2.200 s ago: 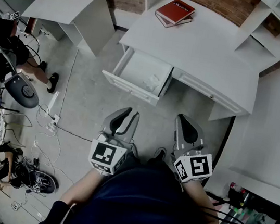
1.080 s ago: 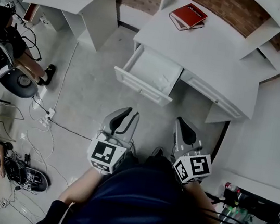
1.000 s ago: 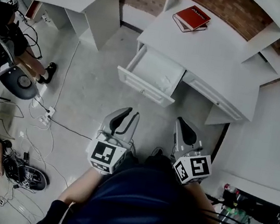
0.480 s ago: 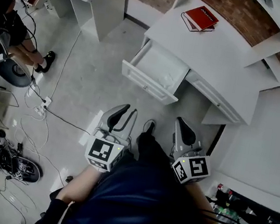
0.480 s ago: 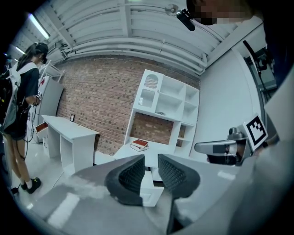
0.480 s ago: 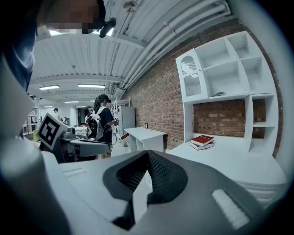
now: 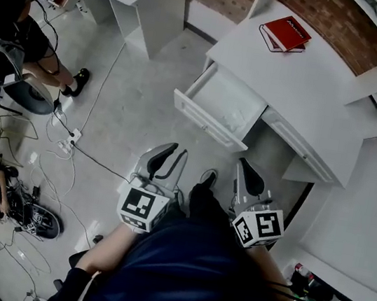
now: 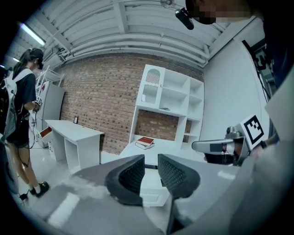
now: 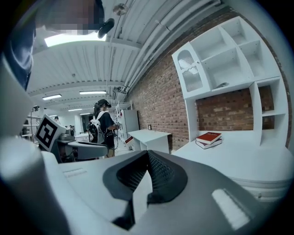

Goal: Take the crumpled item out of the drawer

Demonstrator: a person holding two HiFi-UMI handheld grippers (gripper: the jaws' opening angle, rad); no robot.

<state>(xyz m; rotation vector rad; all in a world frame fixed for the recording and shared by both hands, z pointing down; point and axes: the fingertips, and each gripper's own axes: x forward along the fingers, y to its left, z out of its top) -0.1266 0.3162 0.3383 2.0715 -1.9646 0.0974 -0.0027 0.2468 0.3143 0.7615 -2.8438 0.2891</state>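
Left gripper: dark ribbed fingers parted by a narrow gap, with nothing between them. Right gripper: we saw its fingers meeting at the tips, holding nothing. Ahead of both pairs of fingers, well apart, stood the white table, smooth and flat-topped, its drawer pulled open. Inside, toward the right fingers' side, we noted the crumpled item, pale and wrinkled, hard to tell from the white drawer floor. Farther beyond the fingers, a red book lay atop a second book on the table, before a rough brick wall.
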